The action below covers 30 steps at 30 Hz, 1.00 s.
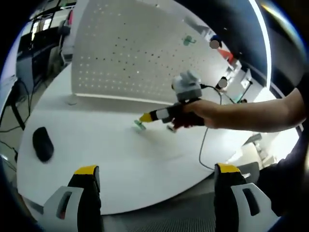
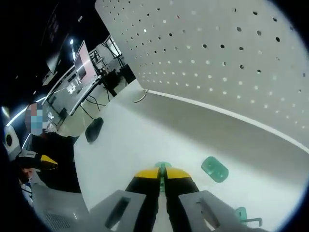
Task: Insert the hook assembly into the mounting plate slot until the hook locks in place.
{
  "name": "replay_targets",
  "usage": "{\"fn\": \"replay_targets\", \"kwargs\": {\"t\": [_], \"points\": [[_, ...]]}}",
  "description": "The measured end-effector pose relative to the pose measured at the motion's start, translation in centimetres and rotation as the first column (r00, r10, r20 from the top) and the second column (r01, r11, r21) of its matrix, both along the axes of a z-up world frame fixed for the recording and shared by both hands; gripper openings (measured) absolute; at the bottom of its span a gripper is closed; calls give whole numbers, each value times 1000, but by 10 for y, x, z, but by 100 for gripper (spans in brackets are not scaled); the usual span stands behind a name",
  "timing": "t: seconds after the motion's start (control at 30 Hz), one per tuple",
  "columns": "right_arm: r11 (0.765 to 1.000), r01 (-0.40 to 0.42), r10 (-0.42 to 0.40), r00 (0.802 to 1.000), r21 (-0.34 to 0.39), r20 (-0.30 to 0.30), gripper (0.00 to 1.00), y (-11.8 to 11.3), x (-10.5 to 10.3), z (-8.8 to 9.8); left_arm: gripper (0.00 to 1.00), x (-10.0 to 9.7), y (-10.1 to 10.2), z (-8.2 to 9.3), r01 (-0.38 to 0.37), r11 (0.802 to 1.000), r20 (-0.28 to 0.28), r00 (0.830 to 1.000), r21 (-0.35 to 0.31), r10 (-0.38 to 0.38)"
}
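So far we have only the pick-up done: our right tongs are closed on a small green hook, low over the white bench, while the pegboard stands well ahead with nothing inserted yet. Another green piece lies just beside on the bench. Our left tongs hang wide open and empty, held back near the bench edge, and from there we see the hand reaching out with the right tongs.
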State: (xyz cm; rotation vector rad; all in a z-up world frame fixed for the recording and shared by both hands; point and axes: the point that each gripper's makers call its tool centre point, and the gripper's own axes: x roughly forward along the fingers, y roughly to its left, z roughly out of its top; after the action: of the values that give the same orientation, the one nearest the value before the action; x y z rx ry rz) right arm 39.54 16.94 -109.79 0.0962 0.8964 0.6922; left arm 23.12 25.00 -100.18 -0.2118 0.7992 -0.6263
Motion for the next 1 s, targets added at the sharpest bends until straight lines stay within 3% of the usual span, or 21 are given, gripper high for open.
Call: {"fn": "replay_targets", "kwargs": {"t": [0.33,0.7,1.0], "points": [[999,26,-28,999,44,36,0,-5,-4,23,100,3,0,14,6,1000,41,999,11,-6],[987,45,-67,988,154,141,0,-12,-13,82,98,15,5,25,-15,998,75,997,60,11],[966,55,-106,975,253,196,0,-21,-42,116,98,19,-9,37,2,998,106,994,68,-10]]}}
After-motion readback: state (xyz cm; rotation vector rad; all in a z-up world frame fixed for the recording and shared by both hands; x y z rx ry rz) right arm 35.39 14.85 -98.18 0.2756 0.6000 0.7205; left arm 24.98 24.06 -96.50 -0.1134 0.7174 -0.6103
